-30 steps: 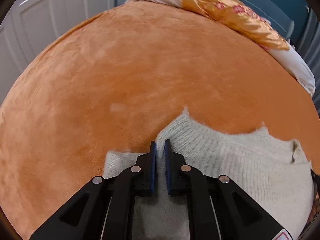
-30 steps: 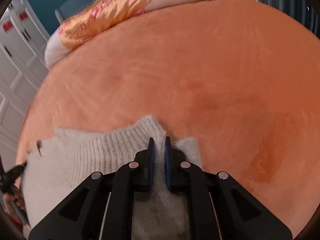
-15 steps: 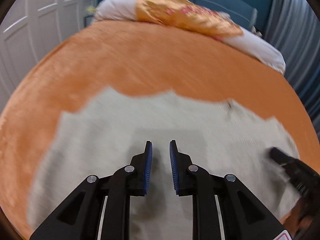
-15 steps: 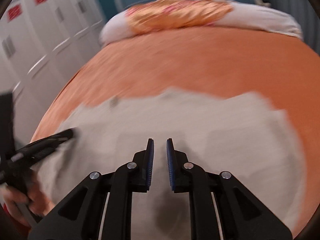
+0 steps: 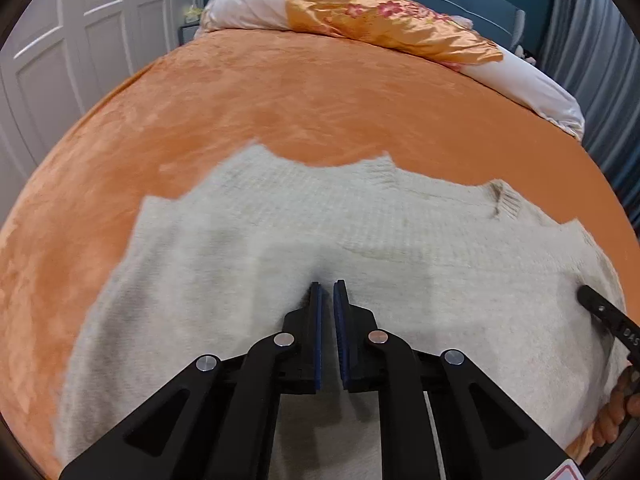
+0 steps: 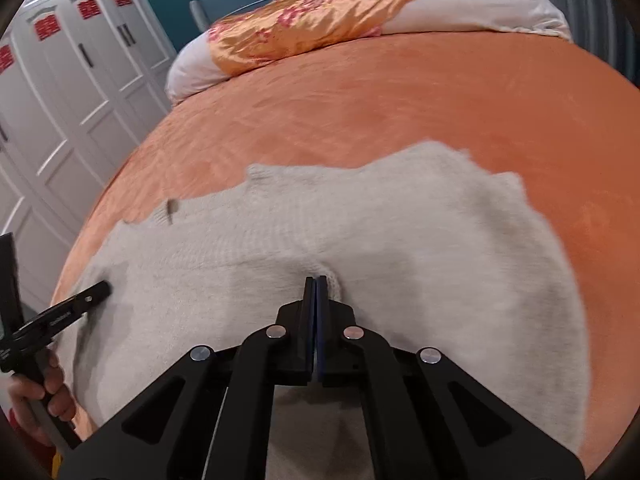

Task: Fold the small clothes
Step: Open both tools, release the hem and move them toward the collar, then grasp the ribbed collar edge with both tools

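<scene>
Sweater (image 5: 360, 240) now lies spread on the bed (image 5: 280, 100), near edge, vs 1 s ago when both tongs were low at its far hem. Since then both pulled back & up. Left tongs (image 5: 327, 292) slightly open, empty. Right tongs (image 6: 316, 284) closed, pinching a sweater ridge. Likely next fold starting.

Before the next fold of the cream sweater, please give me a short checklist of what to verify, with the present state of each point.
1. right gripper shut on a pinch of the sweater: ok.
2. left gripper gripping the knit: not ok, jaws slightly apart.
3. Sweater wholly on the orange blanket: cannot tell, near edge hidden.
4. Fold path free of the pillow: ok, far away.
5. Sweater lying flat: cannot tell, picture blurred.
</scene>
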Demonstrator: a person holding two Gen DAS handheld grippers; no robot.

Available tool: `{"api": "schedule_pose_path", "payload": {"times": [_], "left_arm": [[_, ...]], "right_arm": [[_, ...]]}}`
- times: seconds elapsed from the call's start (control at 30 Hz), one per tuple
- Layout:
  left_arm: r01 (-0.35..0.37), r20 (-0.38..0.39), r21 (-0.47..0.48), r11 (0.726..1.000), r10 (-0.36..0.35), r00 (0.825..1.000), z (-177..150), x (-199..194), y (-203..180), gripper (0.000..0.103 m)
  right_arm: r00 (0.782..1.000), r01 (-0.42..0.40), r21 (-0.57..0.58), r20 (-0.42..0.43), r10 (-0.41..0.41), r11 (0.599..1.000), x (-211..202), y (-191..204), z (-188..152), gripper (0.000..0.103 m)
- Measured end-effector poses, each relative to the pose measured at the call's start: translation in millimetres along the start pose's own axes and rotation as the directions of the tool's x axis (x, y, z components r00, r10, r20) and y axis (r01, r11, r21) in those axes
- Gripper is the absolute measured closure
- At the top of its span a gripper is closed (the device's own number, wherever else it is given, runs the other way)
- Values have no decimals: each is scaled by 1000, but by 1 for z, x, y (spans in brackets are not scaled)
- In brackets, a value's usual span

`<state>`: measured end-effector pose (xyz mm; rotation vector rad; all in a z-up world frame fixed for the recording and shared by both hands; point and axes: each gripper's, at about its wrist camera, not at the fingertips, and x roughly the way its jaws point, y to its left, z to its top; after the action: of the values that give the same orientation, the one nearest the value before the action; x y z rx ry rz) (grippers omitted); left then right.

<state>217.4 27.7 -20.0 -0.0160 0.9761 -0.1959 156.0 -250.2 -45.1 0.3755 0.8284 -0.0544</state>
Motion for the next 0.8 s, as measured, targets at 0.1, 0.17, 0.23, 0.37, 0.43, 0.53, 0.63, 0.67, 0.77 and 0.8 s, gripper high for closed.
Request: {"api": "schedule_pose_path", "payload": {"times": [0.1, 0.17, 0.23, 0.37, 0.43, 0.53, 0.63, 0.67, 0.77, 0.8], "left_arm": [[-27, 19, -20, 999, 28, 999, 5, -10, 1, 88], [-50, 37, -25, 998, 51, 998, 12, -12, 3, 78], [-87, 41, -30, 996, 88, 995, 19, -9, 7, 76], [-113, 1, -51, 992, 113, 994, 25, 13, 18, 76], [-119, -6, -52, 991, 119, 993, 22, 24, 20, 75], [-151, 28, -22, 988, 152, 988, 17, 28, 14, 73], [-200, 63, 12, 980, 199, 978, 12, 33, 5, 73], [-212, 70, 20, 977, 210, 975, 11, 33, 3, 73], [-237, 90, 33, 971, 233, 968, 9, 36, -1, 72], [-239, 96, 35, 970, 235, 967, 8, 36, -1, 72]], "right_arm": [[999, 34, -40, 15, -33, 999, -8, 24, 7, 97], [1000, -6, -67, 22, 7, 998, -8, 42, 13, 97], [999, -49, -80, 15, 50, 996, 1, 54, 23, 97], [996, -93, -138, -18, 91, 986, 27, 88, 31, 97], [993, -107, -142, -63, 99, 984, 48, 98, 28, 97], [994, -91, -165, -78, 79, 982, 71, 99, 15, 100], [992, -111, -135, -76, 102, 985, 74, 94, 15, 100], [991, -116, -130, -78, 107, 985, 77, 93, 16, 100], [992, -118, -133, -68, 110, 984, 78, 92, 15, 100], [993, -112, -139, -60, 104, 984, 78, 92, 14, 100]]}}
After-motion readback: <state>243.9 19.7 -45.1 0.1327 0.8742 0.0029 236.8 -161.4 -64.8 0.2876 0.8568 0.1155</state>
